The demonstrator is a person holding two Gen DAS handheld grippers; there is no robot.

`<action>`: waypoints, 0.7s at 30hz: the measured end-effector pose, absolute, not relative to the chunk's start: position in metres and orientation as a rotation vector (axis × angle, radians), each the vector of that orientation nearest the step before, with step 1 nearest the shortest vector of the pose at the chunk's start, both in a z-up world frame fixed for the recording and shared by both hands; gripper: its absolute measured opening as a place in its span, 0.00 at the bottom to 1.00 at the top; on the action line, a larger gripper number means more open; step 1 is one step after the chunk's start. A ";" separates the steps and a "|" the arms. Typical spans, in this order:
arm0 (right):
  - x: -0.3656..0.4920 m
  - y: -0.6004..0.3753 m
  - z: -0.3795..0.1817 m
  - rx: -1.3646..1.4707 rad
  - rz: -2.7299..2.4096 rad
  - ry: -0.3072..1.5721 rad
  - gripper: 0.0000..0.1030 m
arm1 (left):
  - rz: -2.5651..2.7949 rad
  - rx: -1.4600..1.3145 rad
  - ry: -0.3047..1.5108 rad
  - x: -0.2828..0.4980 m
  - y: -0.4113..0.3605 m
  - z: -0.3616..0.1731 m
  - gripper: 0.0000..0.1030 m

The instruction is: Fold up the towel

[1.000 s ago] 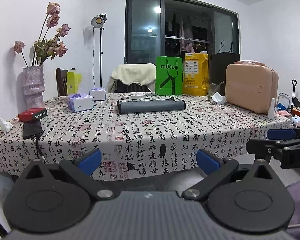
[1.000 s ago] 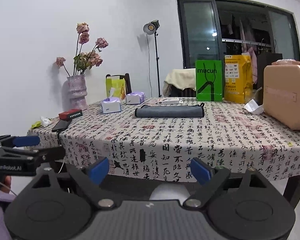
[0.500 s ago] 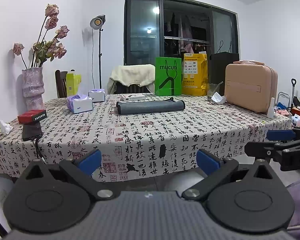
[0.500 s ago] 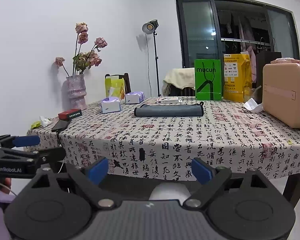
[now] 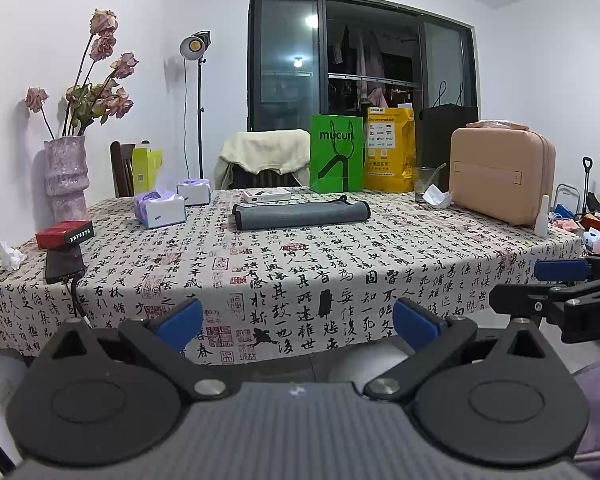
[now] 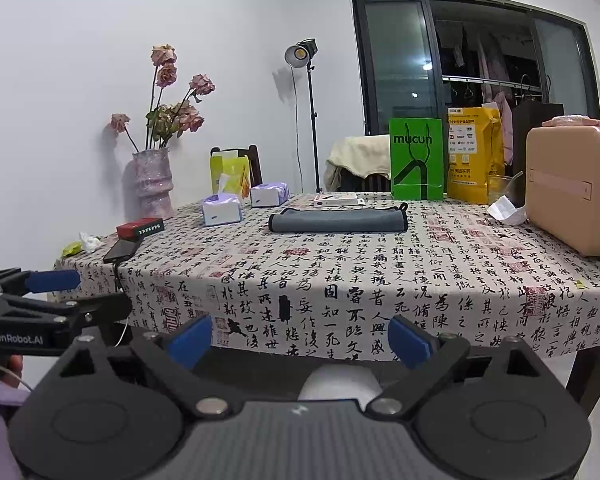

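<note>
A grey towel lies folded in a long flat strip near the far middle of the table; it also shows in the right wrist view. My left gripper is open and empty, held off the table's near edge, well short of the towel. My right gripper is open and empty too, also in front of the near edge. Each gripper shows at the side of the other's view: the right one and the left one.
On the calligraphy tablecloth: two tissue boxes, a red box and a phone at the left, a vase of dried roses, a green bag, a yellow bag, a pink case at the right.
Both grippers have stayed open and nearly still, with only a slight drift of the view. The towel has not moved.
</note>
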State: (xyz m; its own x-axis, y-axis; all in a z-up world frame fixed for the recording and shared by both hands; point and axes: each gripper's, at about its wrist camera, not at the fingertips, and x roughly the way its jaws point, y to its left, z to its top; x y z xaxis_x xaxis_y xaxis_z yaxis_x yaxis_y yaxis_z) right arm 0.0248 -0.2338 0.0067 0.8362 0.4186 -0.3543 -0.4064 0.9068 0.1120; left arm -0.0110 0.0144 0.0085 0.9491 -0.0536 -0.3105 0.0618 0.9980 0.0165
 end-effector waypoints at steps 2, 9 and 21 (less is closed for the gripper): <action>0.025 -0.234 0.006 0.033 0.437 0.383 0.92 | -0.060 0.026 0.317 -0.011 0.014 0.008 1.00; 0.025 -0.233 0.007 0.033 0.441 0.386 0.92 | -0.060 0.026 0.317 -0.011 0.014 0.011 1.00; 0.027 -0.233 0.005 0.033 0.445 0.392 0.93 | -0.060 0.026 0.316 -0.011 0.014 0.011 1.00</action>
